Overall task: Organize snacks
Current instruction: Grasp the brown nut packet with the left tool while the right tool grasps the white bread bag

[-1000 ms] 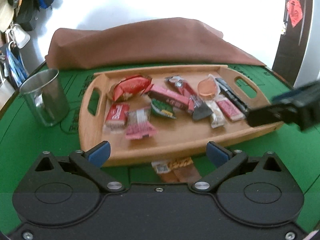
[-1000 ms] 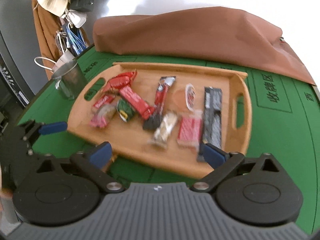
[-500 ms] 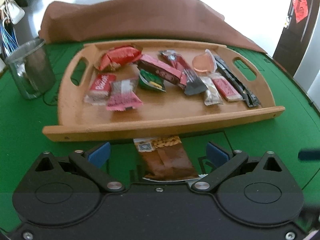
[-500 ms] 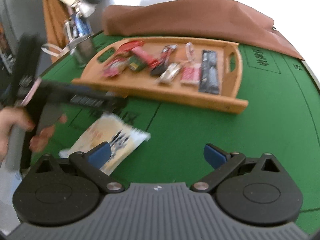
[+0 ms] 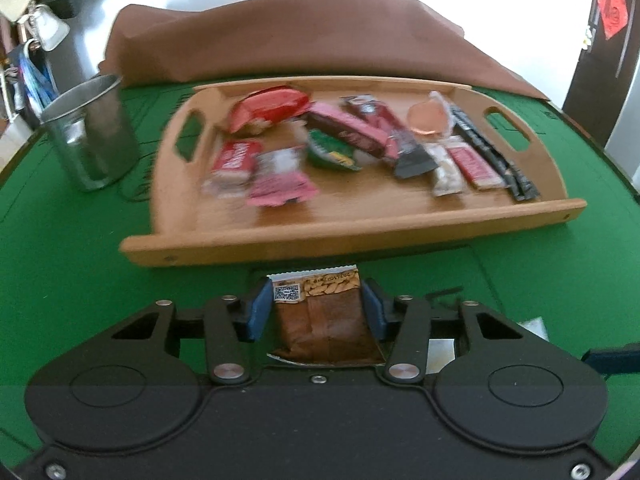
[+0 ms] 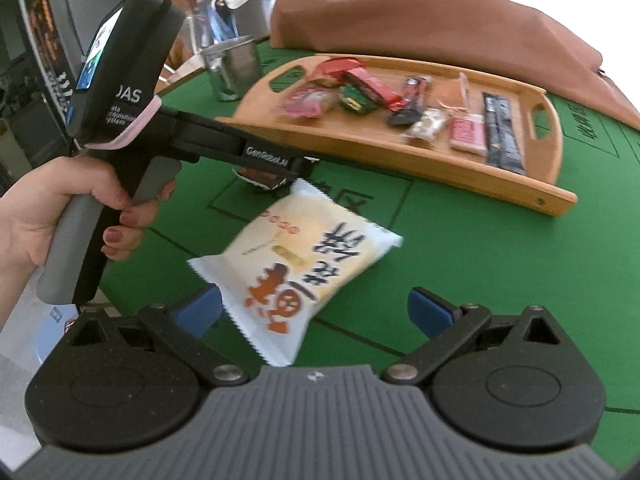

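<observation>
A wooden tray (image 5: 360, 224) holds several wrapped snacks on the green table; it also shows in the right wrist view (image 6: 400, 148). My left gripper (image 5: 316, 308) is shut on a brown peanut snack packet (image 5: 324, 324) just in front of the tray's near edge. In the right wrist view the left gripper (image 6: 276, 168) is seen from the side, over that brown packet (image 6: 260, 179). My right gripper (image 6: 316, 308) is open, with a cream snack bag (image 6: 296, 260) lying on the table between its fingers, untouched.
A steel cup (image 5: 90, 136) stands left of the tray, also in the right wrist view (image 6: 232, 68). A brown cloth (image 5: 304, 40) lies behind the tray. A hand (image 6: 60, 208) holds the left gripper's handle.
My left gripper's fingers have closed on the brown packet. My right gripper has pulled back from the tray and dropped over the cream bag, which now lies between its open fingers.
</observation>
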The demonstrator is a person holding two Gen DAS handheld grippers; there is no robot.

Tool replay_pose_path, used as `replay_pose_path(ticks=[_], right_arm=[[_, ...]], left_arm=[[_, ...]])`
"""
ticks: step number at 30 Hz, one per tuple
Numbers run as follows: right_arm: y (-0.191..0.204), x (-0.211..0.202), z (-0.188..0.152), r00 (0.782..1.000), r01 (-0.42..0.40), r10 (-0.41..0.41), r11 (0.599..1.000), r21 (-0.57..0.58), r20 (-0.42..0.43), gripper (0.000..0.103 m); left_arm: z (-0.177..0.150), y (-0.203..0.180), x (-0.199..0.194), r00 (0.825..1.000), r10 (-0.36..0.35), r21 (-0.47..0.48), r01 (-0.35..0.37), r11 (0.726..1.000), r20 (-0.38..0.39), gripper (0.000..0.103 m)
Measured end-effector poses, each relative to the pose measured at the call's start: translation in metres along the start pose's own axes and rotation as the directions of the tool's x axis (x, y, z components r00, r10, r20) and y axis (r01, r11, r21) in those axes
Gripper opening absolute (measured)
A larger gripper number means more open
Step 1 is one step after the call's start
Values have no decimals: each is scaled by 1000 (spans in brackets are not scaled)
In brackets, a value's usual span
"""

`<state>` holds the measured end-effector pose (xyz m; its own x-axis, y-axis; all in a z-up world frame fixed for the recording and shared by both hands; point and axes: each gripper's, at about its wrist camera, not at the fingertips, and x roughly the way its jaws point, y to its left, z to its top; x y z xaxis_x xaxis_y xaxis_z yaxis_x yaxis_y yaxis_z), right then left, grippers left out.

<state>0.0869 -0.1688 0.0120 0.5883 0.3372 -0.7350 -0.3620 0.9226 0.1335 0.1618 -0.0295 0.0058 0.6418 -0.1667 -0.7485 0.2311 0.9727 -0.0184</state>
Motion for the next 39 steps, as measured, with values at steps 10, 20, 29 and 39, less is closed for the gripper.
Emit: replay_pose_path(ticks=[10, 20, 29, 39], right_arm=[[19, 15, 7, 1000, 22, -22, 998, -50, -3, 103], [25, 23, 11, 999, 38, -39, 997, -68, -19, 103], [20, 25, 13, 996, 90, -91, 994, -59, -18, 103], [3, 18, 16, 996, 90, -90, 995, 47, -16, 81]], left_arm=[[-33, 30, -34, 1000, -1, -31, 1, 1000, 2, 47], [-41, 2, -43, 993, -116, 41, 115, 992, 3, 47], [-41, -11, -45, 984, -179, 91, 178, 980, 6, 46], [-37, 5, -55, 991, -119, 72, 115, 991, 55, 47]])
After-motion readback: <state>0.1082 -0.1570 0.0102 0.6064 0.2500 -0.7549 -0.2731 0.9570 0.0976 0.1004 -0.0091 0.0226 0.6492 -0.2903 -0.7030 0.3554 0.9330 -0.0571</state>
